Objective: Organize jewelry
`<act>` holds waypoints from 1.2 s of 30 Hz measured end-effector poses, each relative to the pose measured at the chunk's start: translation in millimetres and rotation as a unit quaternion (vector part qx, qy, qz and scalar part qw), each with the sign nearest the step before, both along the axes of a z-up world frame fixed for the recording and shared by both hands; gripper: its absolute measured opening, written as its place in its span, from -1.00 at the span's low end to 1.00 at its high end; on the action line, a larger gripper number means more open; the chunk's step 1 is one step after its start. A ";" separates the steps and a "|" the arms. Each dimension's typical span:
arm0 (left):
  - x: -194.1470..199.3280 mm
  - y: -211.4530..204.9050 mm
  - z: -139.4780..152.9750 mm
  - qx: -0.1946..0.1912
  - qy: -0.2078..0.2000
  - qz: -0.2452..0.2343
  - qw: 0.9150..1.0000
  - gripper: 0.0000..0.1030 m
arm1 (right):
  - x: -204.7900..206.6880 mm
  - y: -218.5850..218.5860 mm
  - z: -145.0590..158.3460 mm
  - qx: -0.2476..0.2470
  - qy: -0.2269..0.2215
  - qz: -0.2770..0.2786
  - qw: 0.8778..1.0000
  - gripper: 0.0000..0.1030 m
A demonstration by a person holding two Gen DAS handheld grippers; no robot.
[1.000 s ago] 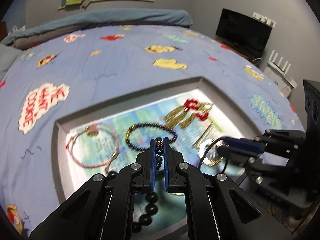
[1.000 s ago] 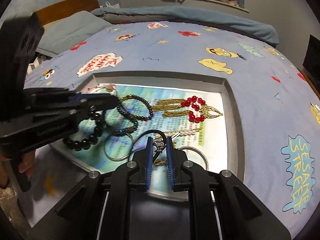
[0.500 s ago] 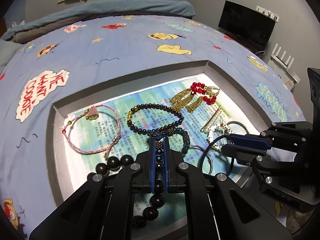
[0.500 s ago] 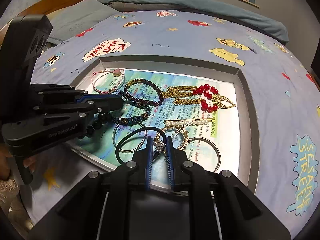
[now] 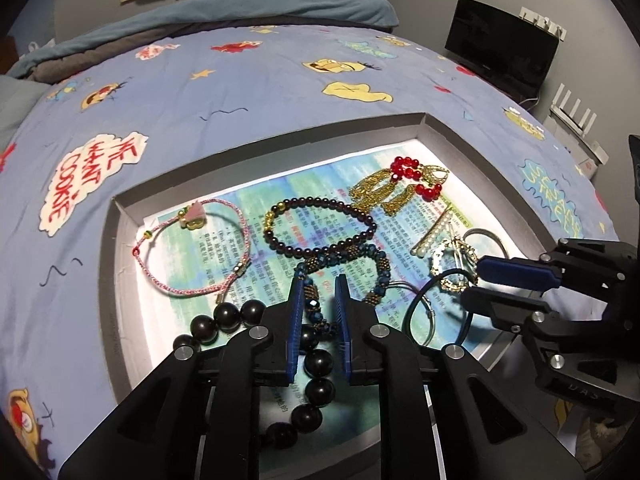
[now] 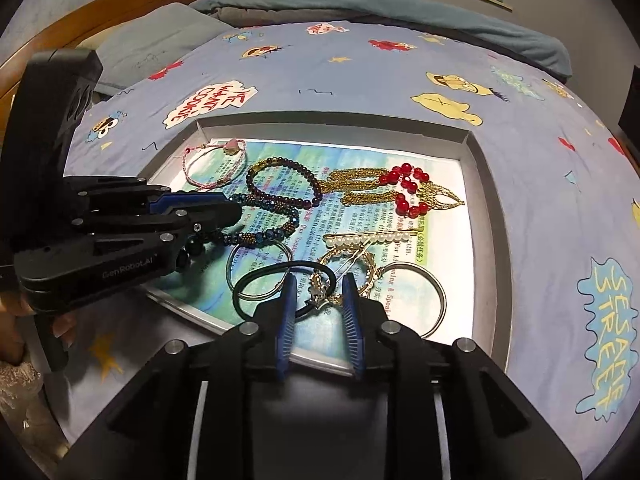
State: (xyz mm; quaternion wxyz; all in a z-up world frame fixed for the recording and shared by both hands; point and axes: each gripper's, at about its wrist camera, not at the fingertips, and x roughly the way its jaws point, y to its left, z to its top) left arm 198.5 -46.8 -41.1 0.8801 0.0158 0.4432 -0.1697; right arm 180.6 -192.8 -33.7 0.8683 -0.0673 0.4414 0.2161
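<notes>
A grey tray (image 5: pixel 120 240) (image 6: pixel 486 184) on the bed holds several pieces of jewelry on printed paper. My left gripper (image 5: pixel 319 282) is open over the blue-and-gold beaded bracelet (image 5: pixel 352 254), which lies between its jaws on the tray. A black bead bracelet (image 5: pixel 316 360) lies under it. My right gripper (image 6: pixel 318 284) is open around a gold brooch (image 6: pixel 320 292) and a black hair tie (image 6: pixel 260 276). A pink cord bracelet (image 5: pixel 200 256), a dark bead bracelet (image 5: pixel 320 224), gold-and-red earrings (image 5: pixel 404 184) and a pearl clip (image 6: pixel 368 237) lie further in.
The tray sits near the front edge of a blue cartoon-print bedspread (image 5: pixel 240 80). A TV (image 5: pixel 500 44) and router (image 5: pixel 576 120) stand at the right. A wooden headboard (image 6: pixel 100 12) and pillow (image 6: pixel 160 32) are far left in the right wrist view.
Both grippers have lowered toward the tray and opened. The blue-and-gold bracelet left my left gripper's grip and the brooch left my right gripper's grip; both now rest on the tray.
</notes>
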 end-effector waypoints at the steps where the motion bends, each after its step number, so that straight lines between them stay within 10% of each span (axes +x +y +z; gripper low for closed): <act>1: 0.3 0.3 0.0 0.000 0.001 0.001 1.000 -0.67 | -0.4 -0.6 -0.1 0.000 -0.001 -0.001 1.000 -0.49; 15: 0.4 1.9 5.9 0.026 -0.023 0.035 0.999 0.29 | -2.2 -8.2 2.2 -0.003 -0.008 -0.015 1.000 -0.09; 22: -6.1 9.4 22.0 0.018 -0.035 0.057 0.998 0.53 | -15.9 -23.6 14.5 0.005 -0.022 -0.029 0.999 0.52; 36: -73.6 32.5 59.2 0.055 -0.052 0.082 0.994 0.81 | -61.0 -52.4 46.6 0.027 -0.049 -0.048 0.997 0.84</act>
